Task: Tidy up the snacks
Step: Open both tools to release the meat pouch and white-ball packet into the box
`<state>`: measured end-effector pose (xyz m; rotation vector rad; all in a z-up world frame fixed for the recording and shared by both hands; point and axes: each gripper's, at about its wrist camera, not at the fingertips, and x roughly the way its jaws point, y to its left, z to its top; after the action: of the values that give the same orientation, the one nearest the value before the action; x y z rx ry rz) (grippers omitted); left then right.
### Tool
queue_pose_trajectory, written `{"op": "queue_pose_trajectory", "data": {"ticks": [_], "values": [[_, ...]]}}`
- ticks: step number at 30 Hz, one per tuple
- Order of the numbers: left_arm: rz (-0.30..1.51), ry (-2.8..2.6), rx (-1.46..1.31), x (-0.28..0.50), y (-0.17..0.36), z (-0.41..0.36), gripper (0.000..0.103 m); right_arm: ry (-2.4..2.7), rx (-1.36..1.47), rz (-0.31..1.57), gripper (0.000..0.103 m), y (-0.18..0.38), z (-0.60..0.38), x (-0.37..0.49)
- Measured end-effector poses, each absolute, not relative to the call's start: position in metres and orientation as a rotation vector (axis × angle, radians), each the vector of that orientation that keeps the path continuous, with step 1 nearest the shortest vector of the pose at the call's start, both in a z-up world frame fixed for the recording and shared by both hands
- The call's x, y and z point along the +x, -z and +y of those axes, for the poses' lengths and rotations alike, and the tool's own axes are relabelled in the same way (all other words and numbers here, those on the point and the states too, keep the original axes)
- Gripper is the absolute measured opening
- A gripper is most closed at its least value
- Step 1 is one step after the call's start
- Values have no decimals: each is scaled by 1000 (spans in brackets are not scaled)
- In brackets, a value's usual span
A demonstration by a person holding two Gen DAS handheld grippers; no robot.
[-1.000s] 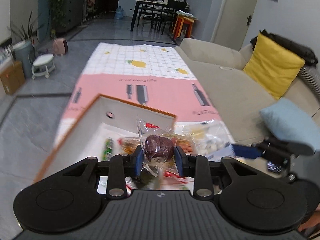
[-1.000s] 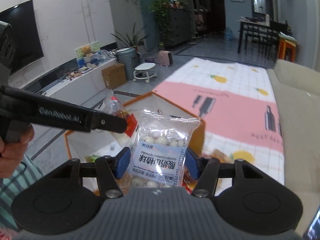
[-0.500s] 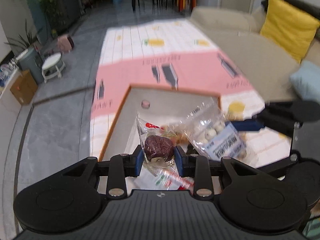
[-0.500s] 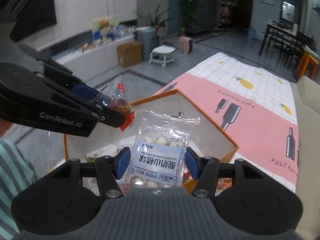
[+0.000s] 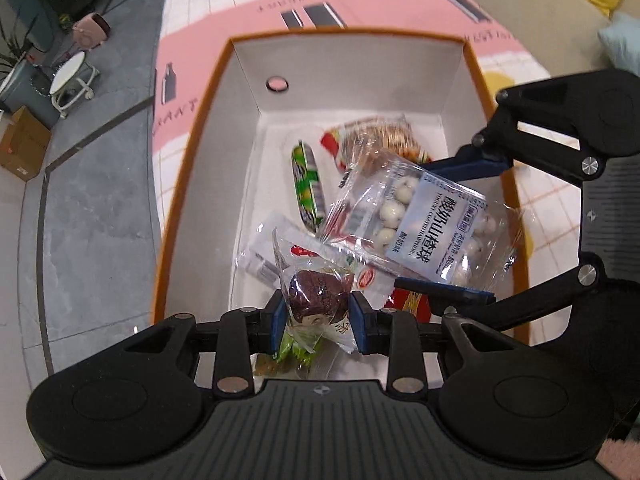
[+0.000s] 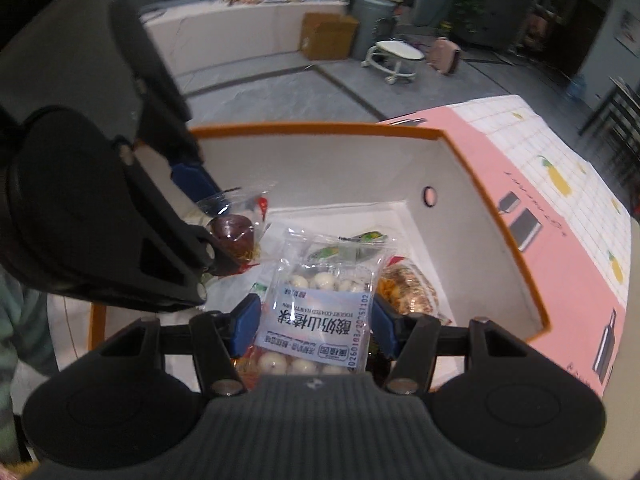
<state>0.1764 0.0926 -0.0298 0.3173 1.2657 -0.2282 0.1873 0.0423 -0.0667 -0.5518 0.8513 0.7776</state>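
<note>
An orange-rimmed white box [image 5: 348, 76] [image 6: 472, 216] lies below both grippers and holds several snack packs. My left gripper [image 5: 319, 317] is shut on a clear packet with a dark red-brown snack [image 5: 316, 296] [image 6: 234, 236], held over the box's near end. My right gripper [image 6: 314, 322] [image 5: 460, 228] is shut on a clear bag of white yogurt-coated balls [image 6: 320, 300] [image 5: 412, 224], hanging over the box beside the left one. On the box floor lie a green-wrapped stick [image 5: 307, 184] [image 6: 348, 248] and a bag of golden crisps [image 5: 376, 136] [image 6: 404, 284].
The box rests on a pink and white checked cloth [image 5: 248, 4] [image 6: 560, 200]. Grey tiled floor [image 5: 88, 184], a white stool [image 5: 70, 80] and a cardboard carton [image 5: 20, 144] are to the left; a beige sofa [image 5: 532, 8] is to the right.
Both grippers tipped downward and came in over the box with their packets still held. The box interior now fills both views; the right gripper's bag has moved closer beside the left gripper.
</note>
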Motion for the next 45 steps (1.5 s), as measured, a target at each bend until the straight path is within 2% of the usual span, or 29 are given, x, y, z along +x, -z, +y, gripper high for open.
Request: {"op": "queue_pose_trajectory", "data": {"ticks": [15, 30, 31, 36, 43, 45], "values": [[1356, 209, 342, 180, 53, 98, 37, -803, -644, 943, 58, 100, 61, 204], [1362, 218, 357, 181, 54, 95, 39, -789, -626, 955, 60, 101, 59, 205], [1360, 216, 361, 181, 54, 94, 45, -785, -629, 951, 62, 100, 59, 204], [1340, 223, 358, 180, 45, 94, 49, -792, -634, 905, 71, 84, 55, 202], [1284, 256, 289, 175, 15, 97, 67, -774, -583, 841, 71, 59, 33, 198], [1245, 251, 254, 171, 4, 97, 69, -759, -528, 813, 71, 52, 20, 196]]}}
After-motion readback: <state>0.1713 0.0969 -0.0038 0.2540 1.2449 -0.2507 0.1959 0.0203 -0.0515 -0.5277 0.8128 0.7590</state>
